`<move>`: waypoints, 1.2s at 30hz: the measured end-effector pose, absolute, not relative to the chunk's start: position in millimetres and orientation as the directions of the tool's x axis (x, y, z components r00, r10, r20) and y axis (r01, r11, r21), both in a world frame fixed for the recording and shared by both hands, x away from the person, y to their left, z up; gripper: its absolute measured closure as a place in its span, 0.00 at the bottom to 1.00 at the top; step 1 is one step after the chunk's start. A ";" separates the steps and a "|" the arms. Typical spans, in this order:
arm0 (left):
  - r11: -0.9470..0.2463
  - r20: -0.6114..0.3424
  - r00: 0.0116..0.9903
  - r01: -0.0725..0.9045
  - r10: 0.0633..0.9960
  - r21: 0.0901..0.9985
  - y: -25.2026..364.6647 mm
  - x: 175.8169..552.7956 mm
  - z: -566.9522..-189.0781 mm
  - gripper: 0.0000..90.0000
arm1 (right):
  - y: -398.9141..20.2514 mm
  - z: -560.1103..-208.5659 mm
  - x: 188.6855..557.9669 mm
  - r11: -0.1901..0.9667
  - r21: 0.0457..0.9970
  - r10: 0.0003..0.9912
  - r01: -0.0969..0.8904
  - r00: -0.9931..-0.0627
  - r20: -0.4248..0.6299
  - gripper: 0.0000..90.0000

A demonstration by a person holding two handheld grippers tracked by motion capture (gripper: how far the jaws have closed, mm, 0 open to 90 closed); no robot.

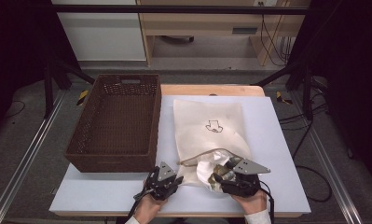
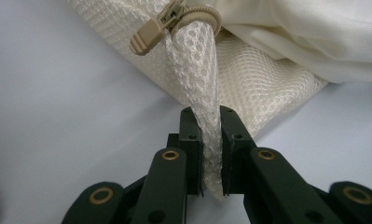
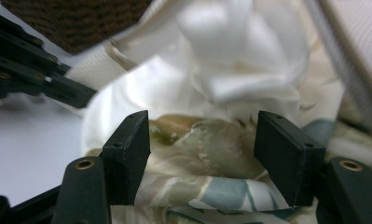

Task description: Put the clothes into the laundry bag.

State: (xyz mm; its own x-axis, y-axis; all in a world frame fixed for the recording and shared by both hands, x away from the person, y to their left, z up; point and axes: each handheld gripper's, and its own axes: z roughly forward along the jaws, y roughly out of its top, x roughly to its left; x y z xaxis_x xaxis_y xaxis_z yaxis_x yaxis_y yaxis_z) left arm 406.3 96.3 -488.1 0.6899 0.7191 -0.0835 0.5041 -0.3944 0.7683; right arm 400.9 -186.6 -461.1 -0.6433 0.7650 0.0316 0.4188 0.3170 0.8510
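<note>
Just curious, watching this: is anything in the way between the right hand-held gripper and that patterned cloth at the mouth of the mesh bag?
Nothing visible blocks it. The right hand-held gripper has open jaws on either side of the patterned cloth, with no pad pressing it. White fabric bunches just beyond. The left hand-held gripper pinches the mesh bag edge aside.

A dark brown woven basket [image 1: 113,122] with a cut-out handle in its far wall stands on the left part of the pale table [image 1: 277,154]. Beyond the table, a light wooden desk [image 1: 207,21] stands on the grey floor [image 1: 30,140], with black cables [image 1: 274,42] hanging at its right end
</note>
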 end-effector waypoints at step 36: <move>-0.424 -0.050 0.708 0.477 0.705 0.770 96.7 403.1 -487.5 0.94 | -135.7 -474.8 480.6 0.341 0.834 0.892 0.434 -0.431 -0.140 0.96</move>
State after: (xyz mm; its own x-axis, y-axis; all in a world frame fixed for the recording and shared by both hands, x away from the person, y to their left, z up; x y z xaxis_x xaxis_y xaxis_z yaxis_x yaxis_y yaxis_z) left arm 403.1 96.7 -487.5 0.7076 0.7048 -0.0504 0.4770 -0.4239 0.7699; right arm 480.6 -135.7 -474.8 -0.4308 0.8915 -0.1401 0.4340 0.3408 0.8339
